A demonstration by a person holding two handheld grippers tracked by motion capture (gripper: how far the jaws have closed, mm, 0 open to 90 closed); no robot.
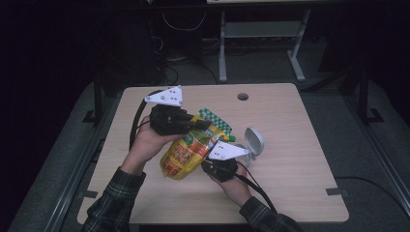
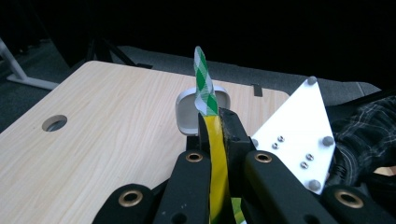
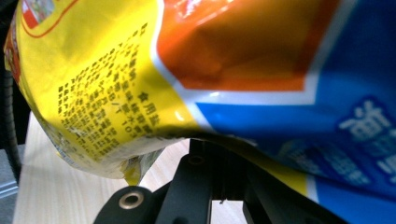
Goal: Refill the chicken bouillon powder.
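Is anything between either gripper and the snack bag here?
No. The left gripper is shut on the bag at its green-checked top edge, and the right gripper clamps its other side; nothing visible intervenes.

On the glossy yellow, orange and blue plastic snack pouch that I hold, my right gripper view shows rows of small black Chinese print on the yellow panel, too fine for me to read, and large pale-blue characters on the blue field, cut off at the edge.
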